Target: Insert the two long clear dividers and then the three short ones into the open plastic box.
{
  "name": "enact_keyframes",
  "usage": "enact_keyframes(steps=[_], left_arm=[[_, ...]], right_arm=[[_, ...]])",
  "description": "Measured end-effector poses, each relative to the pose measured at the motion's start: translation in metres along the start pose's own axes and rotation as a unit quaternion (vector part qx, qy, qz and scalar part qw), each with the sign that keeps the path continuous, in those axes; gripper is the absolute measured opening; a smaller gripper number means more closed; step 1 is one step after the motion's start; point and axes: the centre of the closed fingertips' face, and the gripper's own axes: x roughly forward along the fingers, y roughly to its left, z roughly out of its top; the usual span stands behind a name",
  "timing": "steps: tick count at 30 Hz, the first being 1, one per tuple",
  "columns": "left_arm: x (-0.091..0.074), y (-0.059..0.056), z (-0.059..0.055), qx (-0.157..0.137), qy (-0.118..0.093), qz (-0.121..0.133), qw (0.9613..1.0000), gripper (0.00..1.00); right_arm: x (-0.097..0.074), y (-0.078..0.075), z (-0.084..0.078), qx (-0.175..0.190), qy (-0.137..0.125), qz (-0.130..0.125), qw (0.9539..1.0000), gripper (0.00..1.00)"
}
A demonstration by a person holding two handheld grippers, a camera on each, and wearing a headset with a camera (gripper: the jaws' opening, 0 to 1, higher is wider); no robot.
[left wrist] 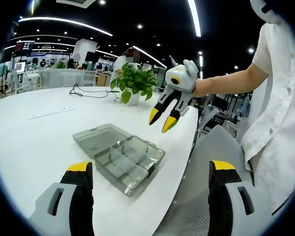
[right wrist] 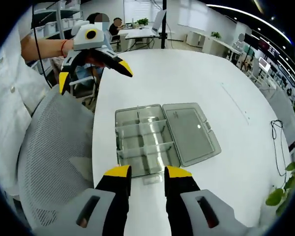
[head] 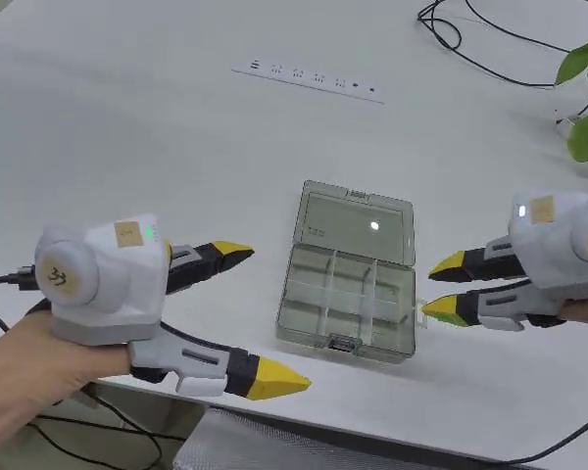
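Nearest the person, the left gripper (head: 271, 315) hangs at the near edge of the white table (head: 157, 137), jaws spread wide and empty. Farther in sits the open plastic box (head: 286, 315), clear dividers (head: 351, 294) standing inside. The right gripper (head: 431, 291) is just beside its right wall, jaws slightly apart, holding nothing.

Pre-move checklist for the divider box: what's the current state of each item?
1. Lid of the clear grey plastic box open flat: ok.
2. Left claw open and empty: ok.
3. Right claw open and empty: ok.
4. Clear dividers stand in the box, but whether all five are seated: cannot tell.
5. Box lies wholly on the white table, close to its near edge: ok.
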Motion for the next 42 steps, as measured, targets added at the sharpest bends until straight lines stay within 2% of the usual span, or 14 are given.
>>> enact_keyframes(steps=[4,8,10,17,20,25,42], left_arm=[[-0.003,0.002,0.001,0.011,0.003,0.000,0.9999,1.00],[-0.004,0.004,0.000,0.016,0.010,-0.001,0.9998,1.00],[-0.005,0.004,-0.001,0.019,0.015,0.000,0.9997,1.00],[-0.003,0.008,-0.002,0.028,0.029,0.001,0.9992,1.00],[-0.002,0.011,-0.005,0.027,0.034,0.003,0.9990,1.00],[-0.002,0.013,-0.009,0.026,0.041,0.002,0.9988,1.00],[-0.003,0.010,-0.018,0.022,0.045,-0.002,0.9987,1.00]], right_arm=[[-0.012,0.010,-0.005,0.018,-0.017,-0.009,0.9997,0.35],[-0.019,0.017,-0.010,0.033,-0.036,-0.023,0.9985,0.49],[-0.021,0.020,-0.014,0.040,-0.043,-0.028,0.9979,0.53],[-0.027,0.025,-0.031,0.082,-0.067,-0.049,0.9932,0.64],[-0.028,0.026,-0.040,0.096,-0.071,-0.057,0.9912,0.65],[-0.025,0.033,-0.046,0.118,-0.077,-0.055,0.9885,0.70],[-0.024,0.041,-0.044,0.116,-0.080,-0.053,0.9886,0.74]])
